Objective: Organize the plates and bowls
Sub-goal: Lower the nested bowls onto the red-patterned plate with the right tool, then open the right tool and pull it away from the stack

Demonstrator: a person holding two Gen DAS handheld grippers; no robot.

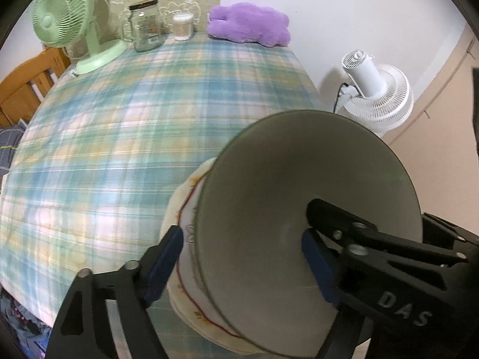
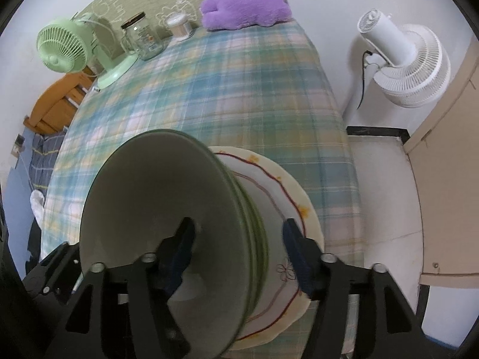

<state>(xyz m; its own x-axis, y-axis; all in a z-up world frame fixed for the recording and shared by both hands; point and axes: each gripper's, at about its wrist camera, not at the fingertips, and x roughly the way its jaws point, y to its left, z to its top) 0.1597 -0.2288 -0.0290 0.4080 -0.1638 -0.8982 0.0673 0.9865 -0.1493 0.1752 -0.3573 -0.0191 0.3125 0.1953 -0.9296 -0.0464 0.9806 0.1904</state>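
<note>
Jaws of the left gripper (image 1: pixel 242 257) and right gripper (image 2: pixel 239 251) stand open, straddling opposite rims of the grey-green bowl (image 2: pixel 155 209) sitting on the flowered plate (image 2: pixel 287 209), pads clear.

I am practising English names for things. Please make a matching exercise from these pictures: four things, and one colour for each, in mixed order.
Things:
1. table fan
2. plush toy
3. standing fan
4. jar lid

Colours:
A. white
B. black
C. light green
D. purple

Right pairs: 1-C, 2-D, 3-A, 4-B
</note>
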